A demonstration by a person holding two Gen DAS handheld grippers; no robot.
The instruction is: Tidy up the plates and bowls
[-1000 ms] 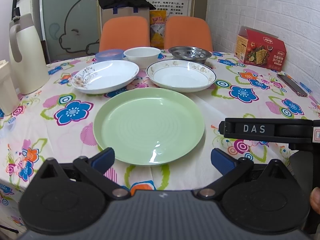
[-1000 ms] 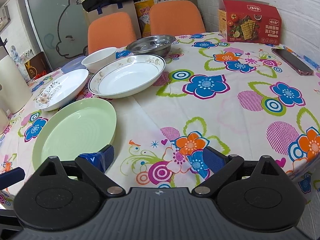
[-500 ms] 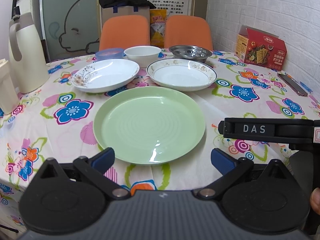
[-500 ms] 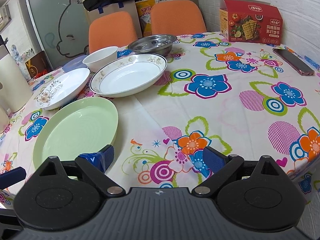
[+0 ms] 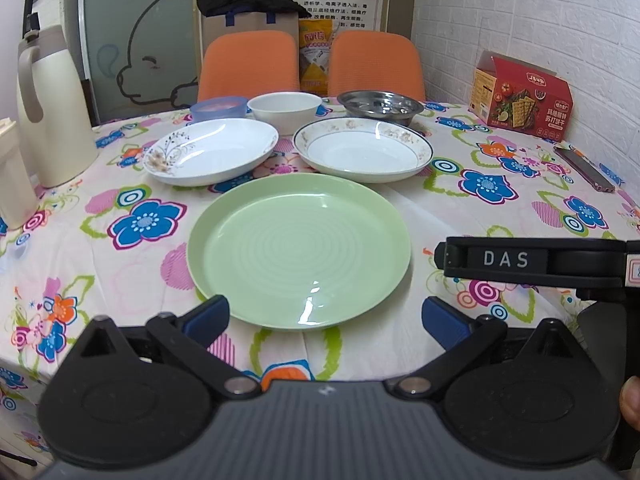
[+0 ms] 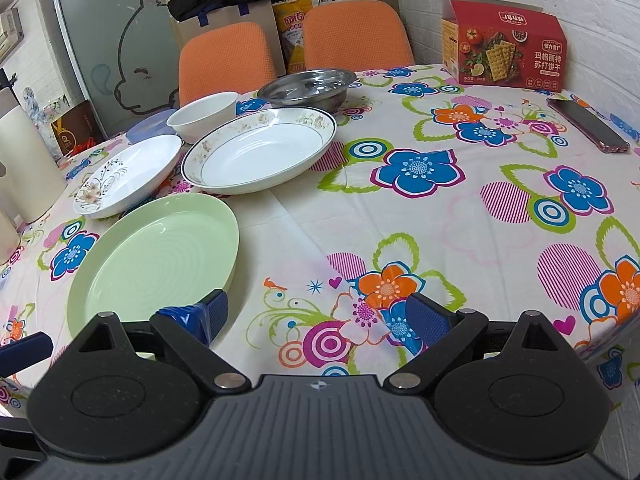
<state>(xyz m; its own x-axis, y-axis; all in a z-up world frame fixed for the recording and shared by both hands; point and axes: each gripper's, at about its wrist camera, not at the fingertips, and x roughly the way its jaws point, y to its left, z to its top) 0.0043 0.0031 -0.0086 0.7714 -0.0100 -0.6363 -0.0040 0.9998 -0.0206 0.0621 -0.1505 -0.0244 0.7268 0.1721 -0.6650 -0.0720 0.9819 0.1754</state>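
Both views creeping closer to green plate [image 5: 298,248]; left gripper [image 5: 326,318] spreading wide, empty, straddling near rim; right gripper [image 6: 316,314] hovering wide, empty.

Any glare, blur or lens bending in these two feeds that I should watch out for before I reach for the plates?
Left wrist view: sharp; a small white glare streak on the green plate near its front rim; fisheye bows the brick wall. Right wrist view: also sharp; the steel bowl shows bright reflections, the table edge curves away at right, and the frame corners are dark.
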